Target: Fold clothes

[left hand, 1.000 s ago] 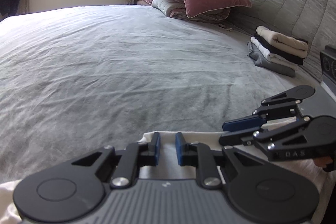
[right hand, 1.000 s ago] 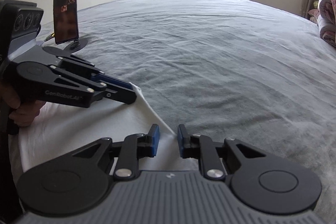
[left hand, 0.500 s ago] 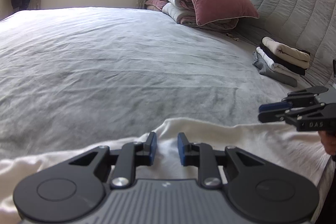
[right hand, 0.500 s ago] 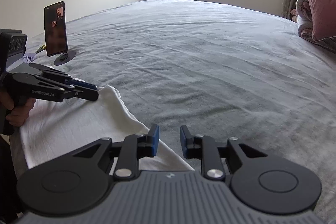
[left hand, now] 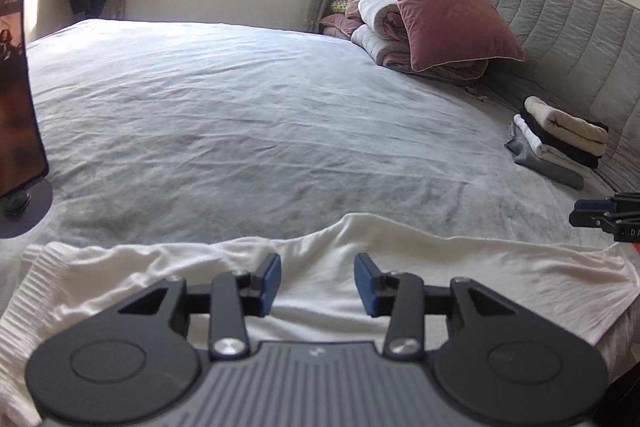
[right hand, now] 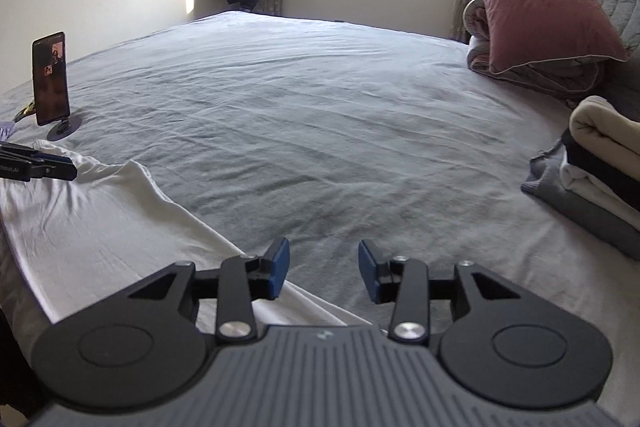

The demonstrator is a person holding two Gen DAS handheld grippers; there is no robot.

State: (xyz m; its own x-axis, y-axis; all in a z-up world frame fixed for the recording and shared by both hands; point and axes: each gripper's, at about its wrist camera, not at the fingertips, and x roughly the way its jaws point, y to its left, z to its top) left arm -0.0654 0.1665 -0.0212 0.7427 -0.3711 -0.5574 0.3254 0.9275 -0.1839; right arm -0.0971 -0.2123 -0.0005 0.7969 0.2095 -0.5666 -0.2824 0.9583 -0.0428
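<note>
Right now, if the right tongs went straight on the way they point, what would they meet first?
Most likely the bare grey bed sheet. The right tongs, jaws opening with nothing between them, aim just past the edge of the white garment. The folded stack sits off to the side. Depth is hard to judge.

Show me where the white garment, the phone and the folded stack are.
white garment [left hand: 400, 259], left wrist view, middle of the spread cloth.
phone [right hand: 51, 79], right wrist view, middle of its screen.
folded stack [left hand: 568, 123], left wrist view, the cream piece on top.
</note>
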